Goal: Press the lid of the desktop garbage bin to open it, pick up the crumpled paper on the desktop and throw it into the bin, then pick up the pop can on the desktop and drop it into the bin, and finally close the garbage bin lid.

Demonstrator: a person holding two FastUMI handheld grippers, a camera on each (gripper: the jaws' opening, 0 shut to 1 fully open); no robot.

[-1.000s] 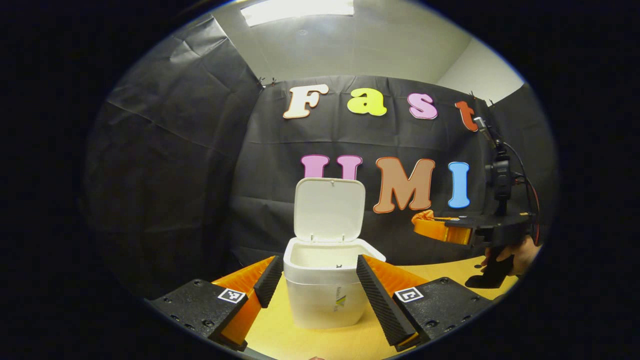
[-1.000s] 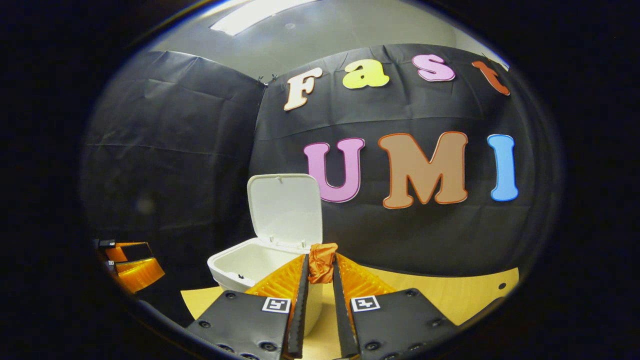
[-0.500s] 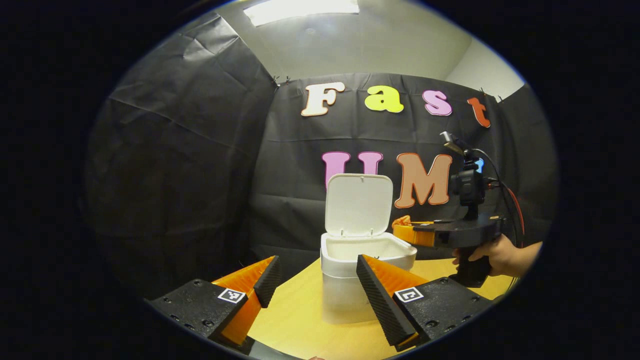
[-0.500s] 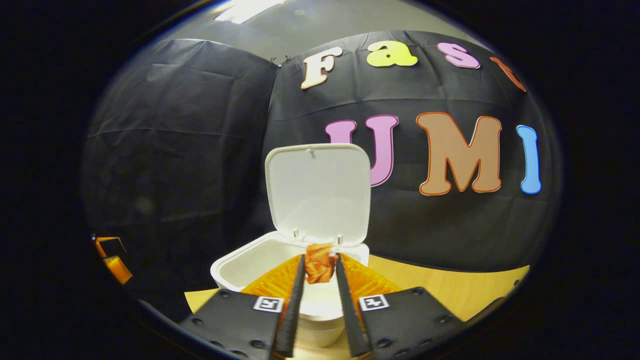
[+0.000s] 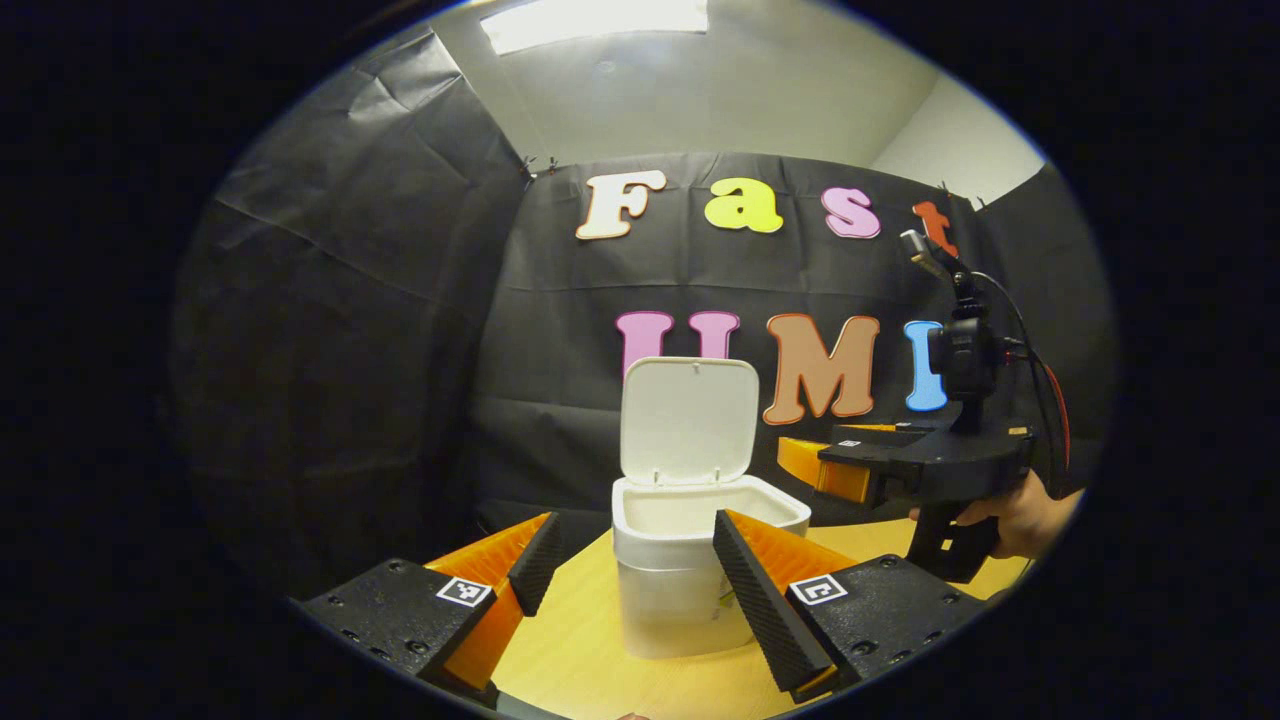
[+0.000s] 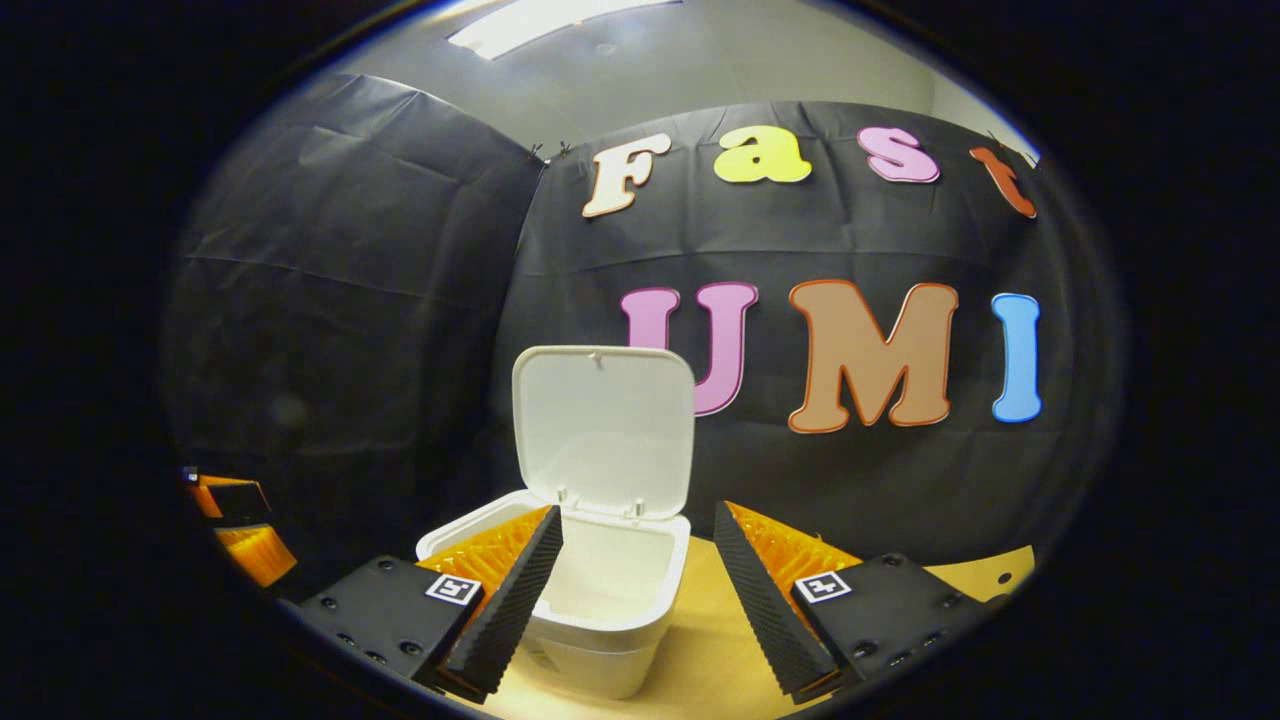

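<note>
The white desktop bin (image 5: 672,600) stands on the yellow table with its lid (image 5: 688,420) swung upright. My left gripper (image 5: 635,518) is open just in front of the bin, with nothing between its fingers. My right gripper (image 6: 636,510) is open too and hovers above the right side of the bin (image 6: 600,625), whose lid (image 6: 603,420) stands up behind it. In the left gripper view the right gripper (image 5: 800,462) hangs level with the bin's rim on its right, held by a hand (image 5: 1010,515). The bin's inside is mostly hidden from me.
The yellow table (image 5: 590,650) runs around the bin and on to the right (image 6: 960,580). Black cloth walls close in behind and on the left. The left gripper (image 6: 240,525) sits at the far left edge of the right gripper view.
My right gripper was shut on an orange crumpled paper over the bin; it has opened and the paper is gone from between its fingers. It has drawn back slightly. The left gripper only shifted a little.
</note>
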